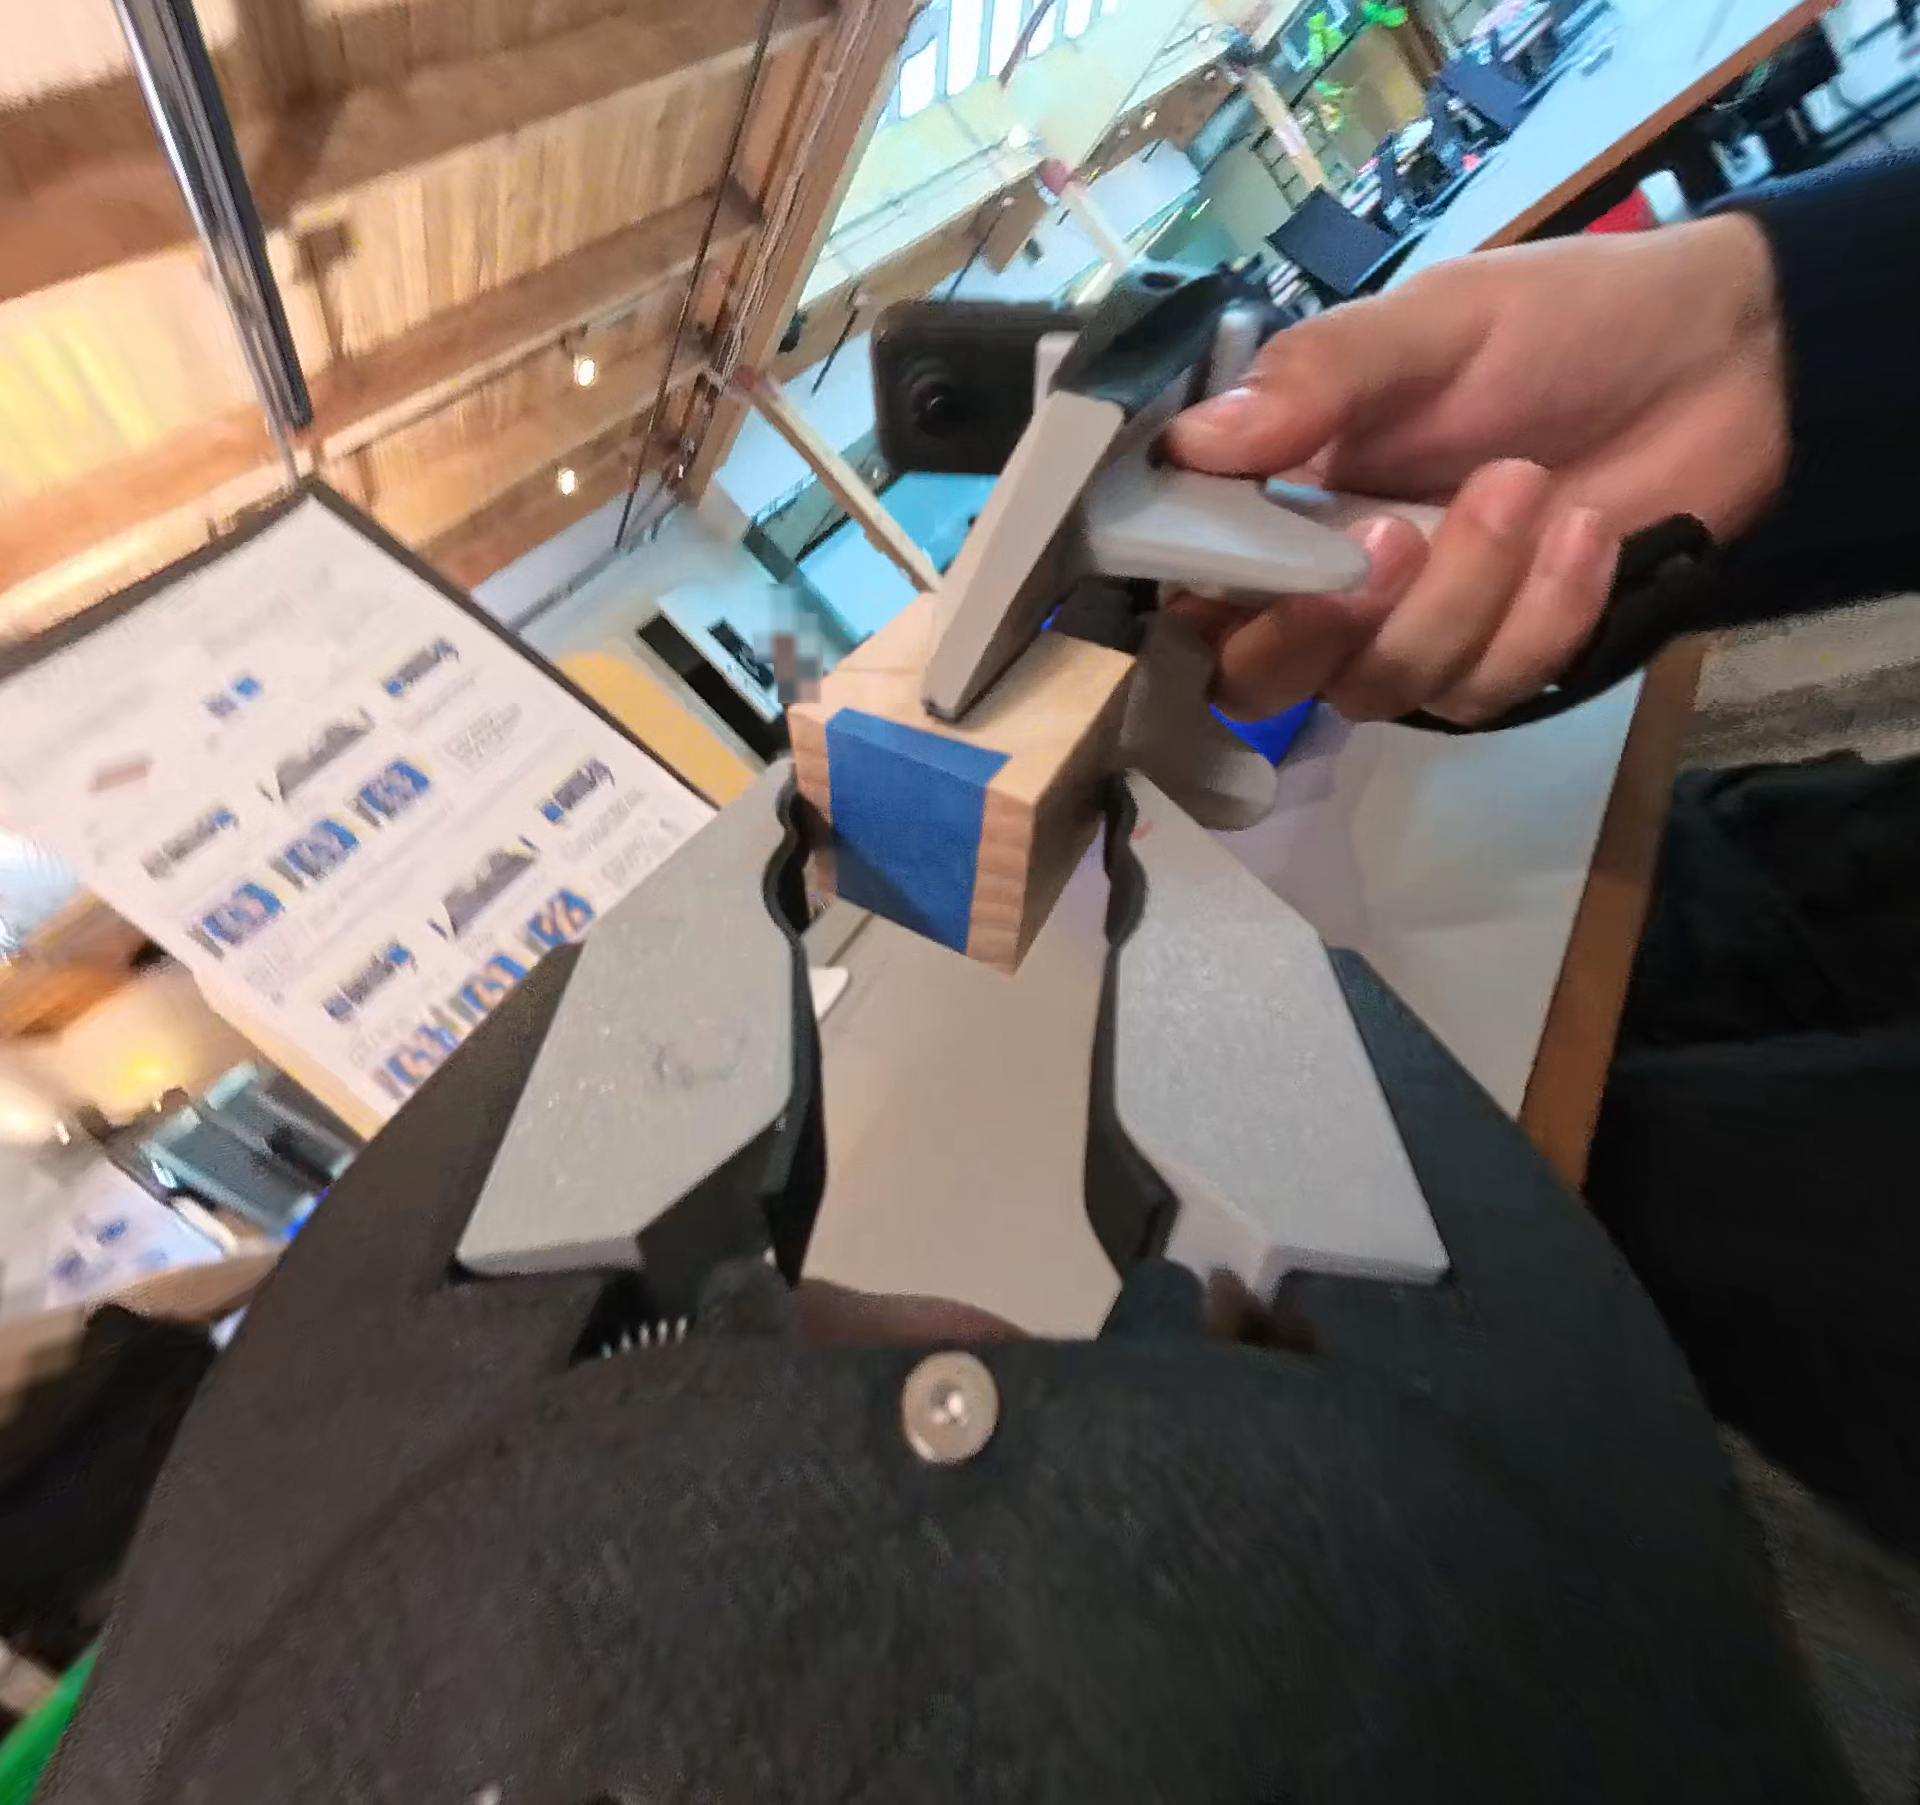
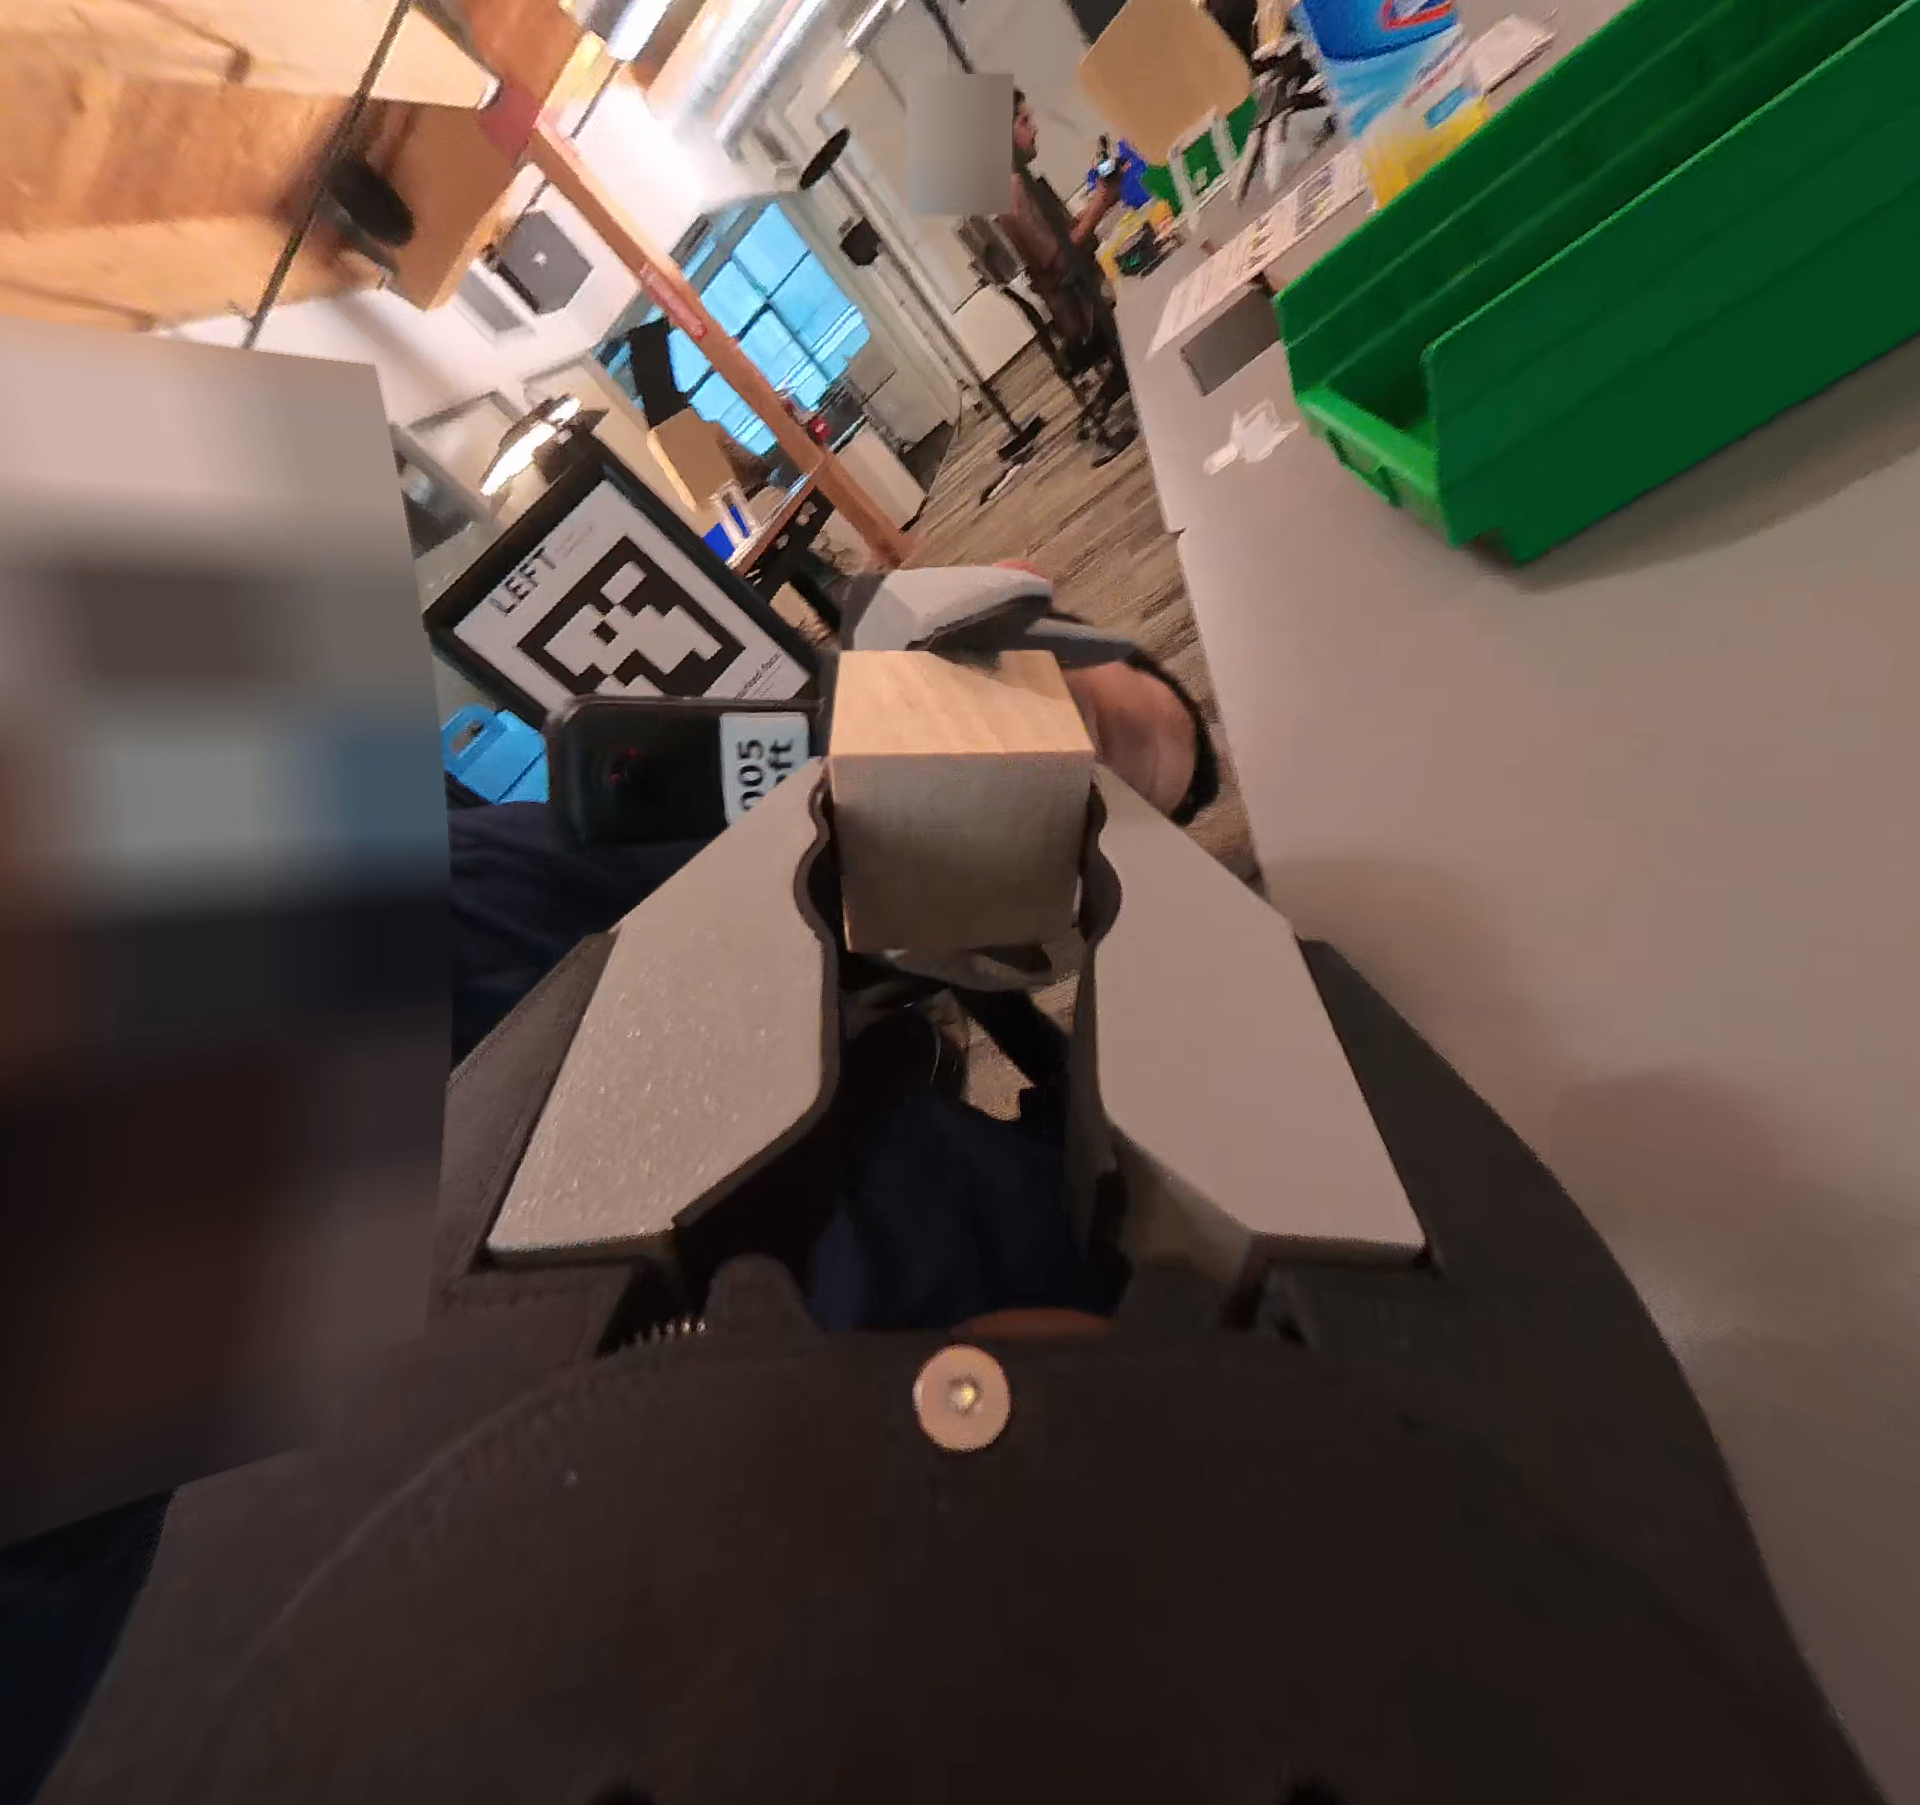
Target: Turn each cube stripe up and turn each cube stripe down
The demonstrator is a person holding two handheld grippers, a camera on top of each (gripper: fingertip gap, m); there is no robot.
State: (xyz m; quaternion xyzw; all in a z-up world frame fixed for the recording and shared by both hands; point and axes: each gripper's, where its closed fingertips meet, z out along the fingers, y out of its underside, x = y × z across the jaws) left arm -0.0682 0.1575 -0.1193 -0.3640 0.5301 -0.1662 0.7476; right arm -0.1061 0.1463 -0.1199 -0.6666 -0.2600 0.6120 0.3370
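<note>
Both grippers pinch one blue-striped wooden cube (image 1: 940, 825) in mid-air: left gripper (image 1: 951, 825), right gripper (image 2: 961, 846) fingers closed on it; grey table (image 2: 1558, 820) with green plastic bins (image 2: 1621, 301), open workshop beyond

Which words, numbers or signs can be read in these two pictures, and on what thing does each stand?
I quote no writing; these bear it:
Framed marker card: short printed word, legible.
White sticker on the black camera: printed characters, legible.
Poster with blue logos: blurred.
Blue and yellow box: too small.
Wooden cube: blue stripe, no writing.
</note>
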